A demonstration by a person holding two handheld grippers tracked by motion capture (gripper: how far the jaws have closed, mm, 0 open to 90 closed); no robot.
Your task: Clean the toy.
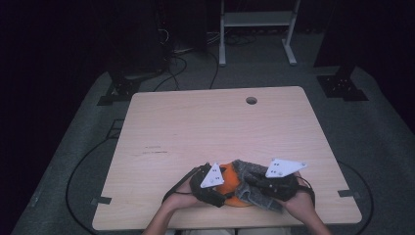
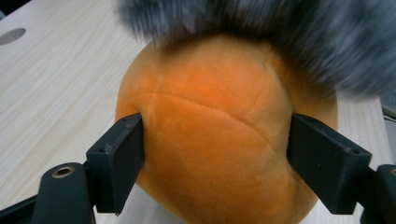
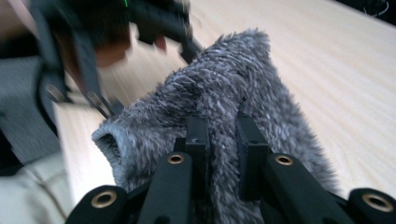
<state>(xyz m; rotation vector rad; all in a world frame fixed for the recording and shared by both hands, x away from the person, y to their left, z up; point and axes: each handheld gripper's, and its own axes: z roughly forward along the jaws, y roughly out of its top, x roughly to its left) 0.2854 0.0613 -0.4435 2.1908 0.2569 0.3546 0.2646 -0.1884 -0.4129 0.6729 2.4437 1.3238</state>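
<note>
left hand (image 1: 183,188): coming in from the bottom edge of the high view, forearm angling up and to the right, wrapping round the gripper body near the table's front edge

left gripper (image 1: 224,188): pointing right, toward the other hand, grey plate on top; in the left gripper view, black jaws sitting wide apart and pressing into both flanks of the orange plush (image 2: 219,135), so clamping it

orange plush: lying on the table (image 1: 205,122) close to the front edge, right between the two grippers, rounded and velvety with stitched seams; grey furry cloth (image 2: 261,32) draping over its top, blurred there

right hand (image 1: 299,200): entering from the bottom right in the high view, forearm slanting up and to the left, gripping its tool from behind

right gripper (image 3: 224,140): aiming left at the plush, grey plate tilting on top; jaws nearly together, pinching a fold of the grey furry cloth between them

grey furry cloth, again: bunching up in front of the right jaws, one rolled edge opening like a tube at the left of the right gripper view, touching the plush in the high view

farther off: round hole (image 1: 251,100) sitting near the table's far edge, cables (image 1: 186,63) trailing over the grey floor beyond, white frame (image 1: 257,29) standing at the back
</note>
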